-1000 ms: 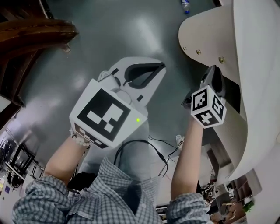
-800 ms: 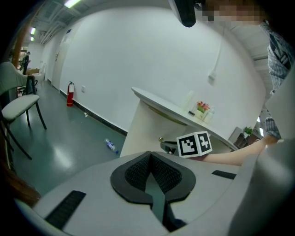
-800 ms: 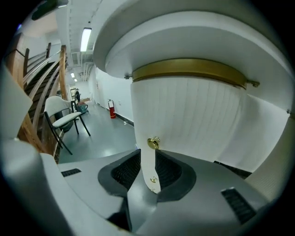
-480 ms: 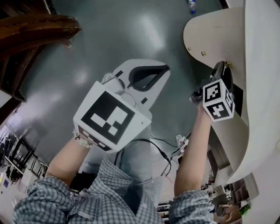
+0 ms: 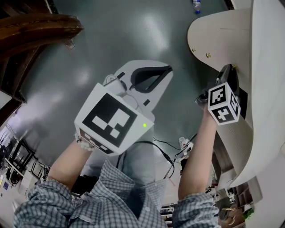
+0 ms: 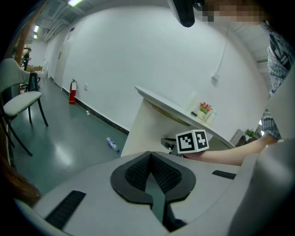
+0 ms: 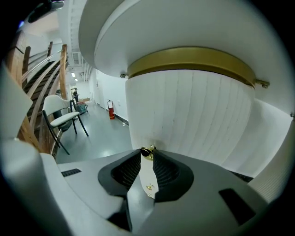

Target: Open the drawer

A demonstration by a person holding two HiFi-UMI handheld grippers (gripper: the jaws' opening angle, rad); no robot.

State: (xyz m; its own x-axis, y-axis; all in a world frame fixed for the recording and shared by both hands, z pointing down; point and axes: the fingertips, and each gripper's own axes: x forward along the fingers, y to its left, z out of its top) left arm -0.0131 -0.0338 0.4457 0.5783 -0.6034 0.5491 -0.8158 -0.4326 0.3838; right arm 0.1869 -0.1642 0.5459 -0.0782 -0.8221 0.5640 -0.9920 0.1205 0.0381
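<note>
A curved white cabinet front (image 7: 193, 115) with a gold band (image 7: 193, 60) under its top fills the right gripper view. A small gold knob (image 7: 147, 151) sticks out of that front. My right gripper (image 7: 147, 153) has its two black fingertips pressed on either side of the knob. In the head view the right gripper (image 5: 229, 67) reaches the cabinet's white side (image 5: 222, 31) at the right. My left gripper (image 5: 169, 68) hangs over the grey floor, jaws together and holding nothing; its own view shows the left gripper (image 6: 150, 155) the same way.
A water bottle (image 5: 196, 5) lies on the floor by the cabinet. A dark wooden stair rail (image 5: 35, 26) runs at the upper left. A white chair (image 7: 62, 117) and a red fire extinguisher (image 6: 72, 91) stand farther off. Cables (image 5: 176, 151) trail near my feet.
My right gripper has moved up and in toward the cabinet front, ending with its tips on the gold knob. The left gripper has barely shifted.
</note>
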